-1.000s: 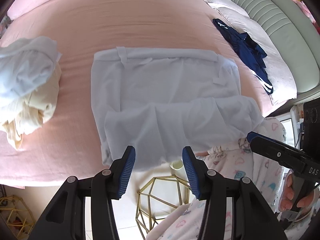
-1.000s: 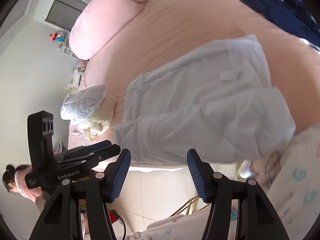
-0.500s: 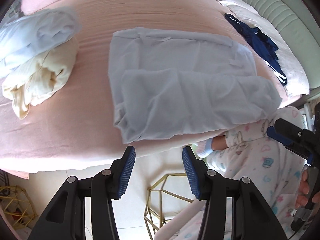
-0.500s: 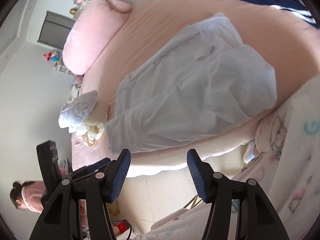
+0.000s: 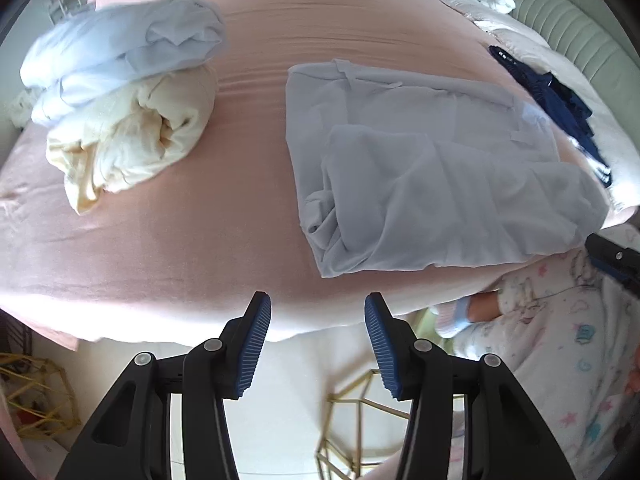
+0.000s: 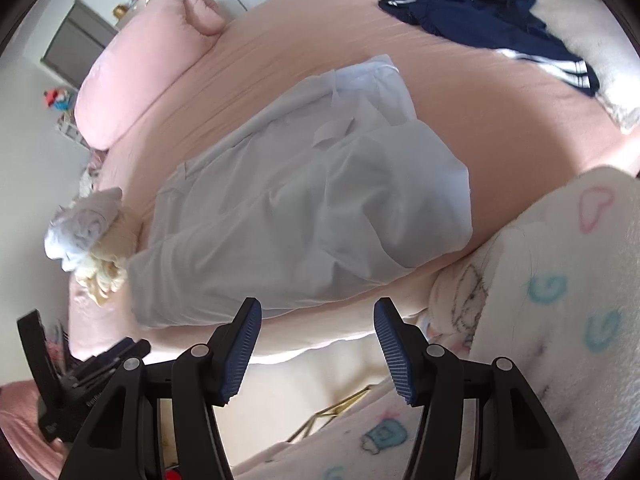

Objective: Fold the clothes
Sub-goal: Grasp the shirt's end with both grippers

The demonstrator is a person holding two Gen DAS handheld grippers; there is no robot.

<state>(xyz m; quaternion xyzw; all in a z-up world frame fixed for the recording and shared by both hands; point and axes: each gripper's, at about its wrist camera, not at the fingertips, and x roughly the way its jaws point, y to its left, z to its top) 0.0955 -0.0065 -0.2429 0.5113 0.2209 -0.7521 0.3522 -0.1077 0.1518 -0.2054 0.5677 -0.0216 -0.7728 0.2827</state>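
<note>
The left gripper [image 5: 316,312] is open and holds nothing. The right gripper [image 6: 318,316] is open too, with nothing in it. The grey clothes [image 5: 432,172] lie part folded on the pink bed [image 5: 192,240]. Only the right view shows the pink pillow [image 6: 132,68].

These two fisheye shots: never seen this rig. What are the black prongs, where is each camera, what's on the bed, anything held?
There is no robot here. A person holds one two-finger gripper in each hand, and each gripper has a camera looking forward along its fingers. The left wrist view shows the left gripper, the right wrist view the right gripper. Both stand open and empty near the edge of the pink bed. On the bed lie a half-folded pale grey garment, a crumpled pile of cream and light blue clothes, and a navy garment farther back. The printed fleece is the person's clothing.
</note>
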